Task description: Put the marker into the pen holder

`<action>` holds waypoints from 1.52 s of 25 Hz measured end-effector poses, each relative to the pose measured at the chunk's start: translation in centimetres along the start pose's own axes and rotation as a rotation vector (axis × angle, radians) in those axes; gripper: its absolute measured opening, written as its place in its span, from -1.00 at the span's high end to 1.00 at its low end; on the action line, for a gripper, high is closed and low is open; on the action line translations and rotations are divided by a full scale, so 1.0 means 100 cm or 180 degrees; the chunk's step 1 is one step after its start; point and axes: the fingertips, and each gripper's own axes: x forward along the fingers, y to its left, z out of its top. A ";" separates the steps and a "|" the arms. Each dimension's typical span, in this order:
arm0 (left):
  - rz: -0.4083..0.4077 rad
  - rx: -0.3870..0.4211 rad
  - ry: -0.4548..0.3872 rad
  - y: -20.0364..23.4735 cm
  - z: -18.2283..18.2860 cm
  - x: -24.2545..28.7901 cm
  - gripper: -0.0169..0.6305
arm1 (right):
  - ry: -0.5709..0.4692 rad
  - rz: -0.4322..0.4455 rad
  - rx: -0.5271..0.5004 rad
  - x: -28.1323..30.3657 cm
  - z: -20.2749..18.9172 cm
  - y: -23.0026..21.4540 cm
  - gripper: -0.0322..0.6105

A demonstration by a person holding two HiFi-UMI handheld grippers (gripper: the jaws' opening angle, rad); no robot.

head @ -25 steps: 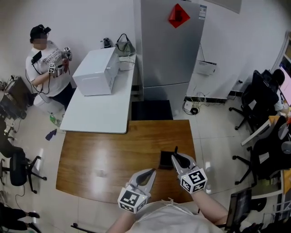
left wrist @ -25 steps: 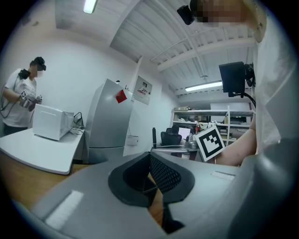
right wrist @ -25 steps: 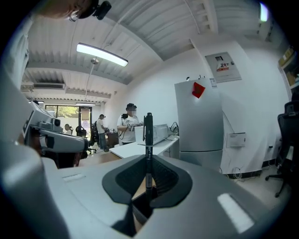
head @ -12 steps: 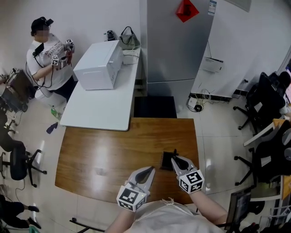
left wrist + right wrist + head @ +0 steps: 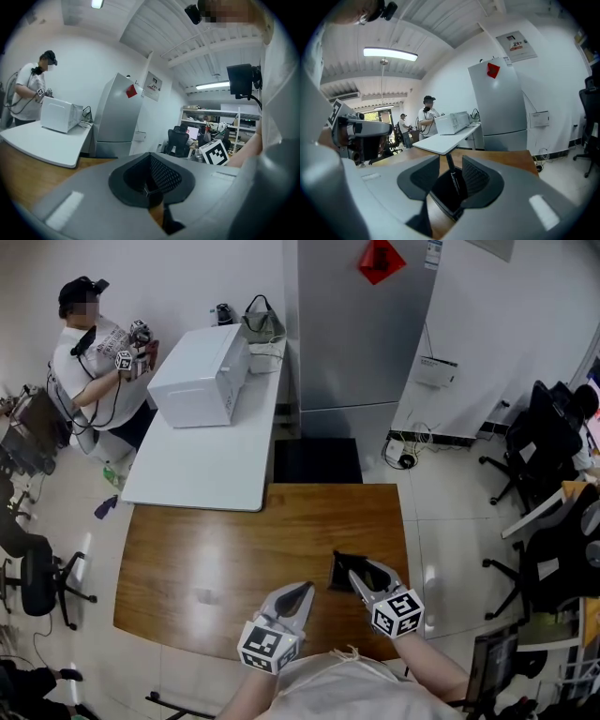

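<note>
A black pen holder point(image 5: 339, 570) stands on the wooden table point(image 5: 225, 559), right of the middle. My right gripper point(image 5: 362, 576) hangs over it, and its jaws are opening. In the right gripper view the dark marker point(image 5: 451, 169) stands upright inside the pen holder point(image 5: 446, 194), between the spread pads of my right gripper point(image 5: 451, 177), and neither pad presses on it. My left gripper point(image 5: 298, 594) hovers to the holder's left near the table's front edge. Seen in the left gripper view, the left gripper point(image 5: 149, 189) has its jaws closed together and holds nothing.
Behind the wooden table stands a white table point(image 5: 211, 460) with a microwave point(image 5: 199, 376), and beside it a grey fridge point(image 5: 361, 324). A person point(image 5: 89, 352) with grippers stands at the back left. Office chairs point(image 5: 539, 442) fill the right side and another point(image 5: 33, 577) the left.
The right gripper's jaws have spread apart. The marker's top, which stuck up above the holder in the head view, no longer shows there. The left gripper has barely moved.
</note>
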 end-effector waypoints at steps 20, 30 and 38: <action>-0.0189 0.0133 -0.0110 -0.016 0.009 0.000 0.90 | -0.0742 0.0039 -0.0264 -0.083 0.086 0.040 0.90; -0.0314 0.0376 -0.0276 -0.022 0.021 -0.039 0.90 | -0.0758 -0.0253 -0.0118 -0.110 0.072 0.059 0.90; -0.0459 0.0238 -0.0125 -0.042 -0.016 -0.078 0.90 | -0.0650 -0.0311 -0.0015 -0.130 0.035 0.098 0.90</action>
